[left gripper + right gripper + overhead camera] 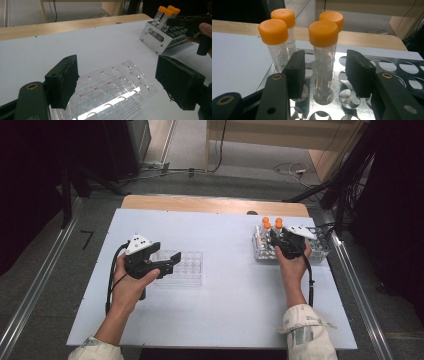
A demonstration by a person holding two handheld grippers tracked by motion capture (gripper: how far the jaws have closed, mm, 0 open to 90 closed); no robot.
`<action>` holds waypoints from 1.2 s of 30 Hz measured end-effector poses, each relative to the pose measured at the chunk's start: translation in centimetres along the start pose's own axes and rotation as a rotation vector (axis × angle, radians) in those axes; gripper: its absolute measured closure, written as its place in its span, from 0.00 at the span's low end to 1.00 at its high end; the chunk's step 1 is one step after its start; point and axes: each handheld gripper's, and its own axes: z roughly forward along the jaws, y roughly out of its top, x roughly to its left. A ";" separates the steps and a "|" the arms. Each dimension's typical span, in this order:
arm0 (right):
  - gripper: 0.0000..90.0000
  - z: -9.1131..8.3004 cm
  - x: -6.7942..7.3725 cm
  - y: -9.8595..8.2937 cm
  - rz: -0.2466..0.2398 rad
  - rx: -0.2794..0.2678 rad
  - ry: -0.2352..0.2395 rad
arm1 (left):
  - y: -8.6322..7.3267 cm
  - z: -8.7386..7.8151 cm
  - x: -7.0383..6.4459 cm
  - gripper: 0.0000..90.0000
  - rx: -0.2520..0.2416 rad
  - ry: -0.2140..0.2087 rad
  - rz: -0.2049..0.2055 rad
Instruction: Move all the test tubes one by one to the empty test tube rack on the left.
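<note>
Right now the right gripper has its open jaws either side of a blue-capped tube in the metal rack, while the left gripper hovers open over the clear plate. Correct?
Not quite: the tube has an orange cap, as the right gripper view shows. The rest holds: right gripper open around it in the metal rack, left gripper open over the clear plate.

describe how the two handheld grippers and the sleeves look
Both the left gripper and right gripper are black, pistol-shaped, each topped by a pale three-cornered plate and trailing a black cable. Their jaws carry thick black pads and brass-coloured pivot pins. The sleeves are pale with faint printed patches.
</note>
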 end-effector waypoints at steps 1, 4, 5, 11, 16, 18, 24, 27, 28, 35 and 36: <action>0.60 0.1 0.0 -0.1 -0.001 0.004 0.000 | 0.0 0.0 0.0 0.22 0.001 0.000 0.001; 0.65 0.3 0.0 -0.2 -0.007 0.012 -0.009 | 0.0 0.0 0.0 0.22 0.003 -0.001 0.000; 0.65 0.3 0.0 -0.2 -0.007 0.012 -0.009 | 0.0 0.0 0.0 0.22 0.005 -0.001 0.000; 0.74 0.4 0.1 -0.2 -0.013 0.003 -0.009 | -0.1 0.0 0.0 0.22 0.006 -0.001 -0.001; 0.79 0.4 0.0 -0.2 -0.013 0.004 -0.012 | -0.1 0.1 0.0 0.22 0.008 -0.002 -0.003; 0.79 0.2 0.0 -0.1 -0.009 -0.003 -0.003 | -0.1 0.1 0.0 0.22 0.009 -0.003 -0.002; 0.79 -0.4 0.0 0.8 -0.014 -0.027 -0.004 | -0.1 0.1 -0.3 0.22 0.012 -0.004 0.004; 0.79 -0.7 0.0 1.3 -0.014 -0.037 0.003 | 0.0 0.0 -0.5 0.22 0.012 0.003 0.017; 0.79 -0.9 0.0 1.5 -0.014 -0.043 0.002 | 0.0 0.0 -0.5 0.22 0.011 0.003 0.017; 0.79 -2.2 -0.3 2.8 -0.014 -0.076 0.002 | 0.1 -0.2 -0.7 0.21 0.004 0.003 0.020; 0.79 -2.5 -0.3 2.9 -0.014 -0.079 0.004 | 0.1 -0.2 -0.7 0.21 0.004 0.005 0.021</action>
